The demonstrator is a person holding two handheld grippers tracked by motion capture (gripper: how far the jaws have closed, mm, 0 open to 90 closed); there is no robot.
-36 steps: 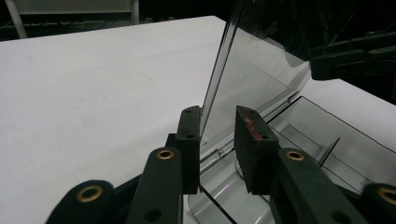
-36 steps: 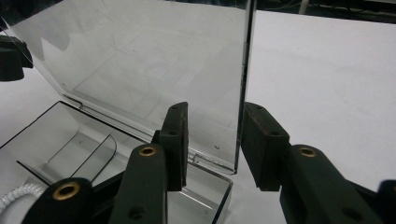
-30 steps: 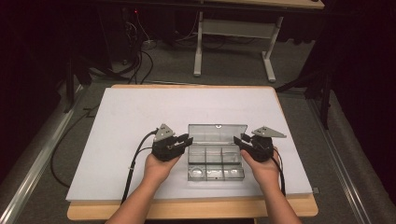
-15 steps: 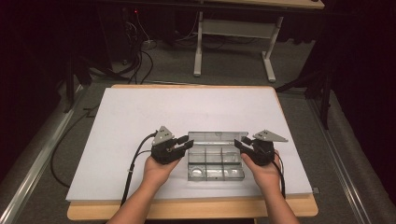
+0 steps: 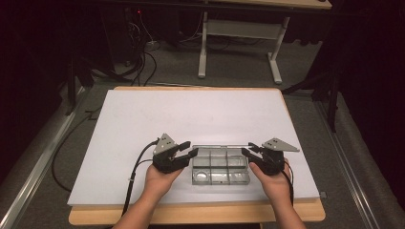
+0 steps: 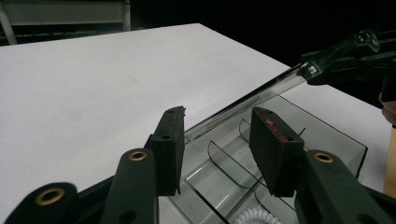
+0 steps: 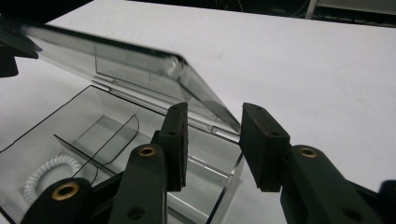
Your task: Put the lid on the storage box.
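A clear plastic compartment box (image 5: 220, 168) lies near the table's front edge, with its hinged lid (image 5: 224, 145) tilted partway over it. My left gripper (image 5: 191, 148) is at the box's left end and my right gripper (image 5: 247, 149) at its right end. In the left gripper view the left gripper (image 6: 217, 121) is open, and the lid's edge (image 6: 261, 95) runs between the jaws. In the right gripper view the right gripper (image 7: 212, 114) is open too, straddling the lid's corner (image 7: 187, 79). A white coiled band (image 7: 49, 175) lies in one compartment.
The box rests on a white board (image 5: 191, 119) on a wooden table (image 5: 191, 214). A black cable (image 5: 136, 167) trails from the left gripper toward the front left. Behind the table are a pale desk frame (image 5: 239, 43) and floor cables (image 5: 143, 57).
The lid has swung from leaning back and upright down toward the box. Both grippers have stayed at the box's ends, following the lid's corners.
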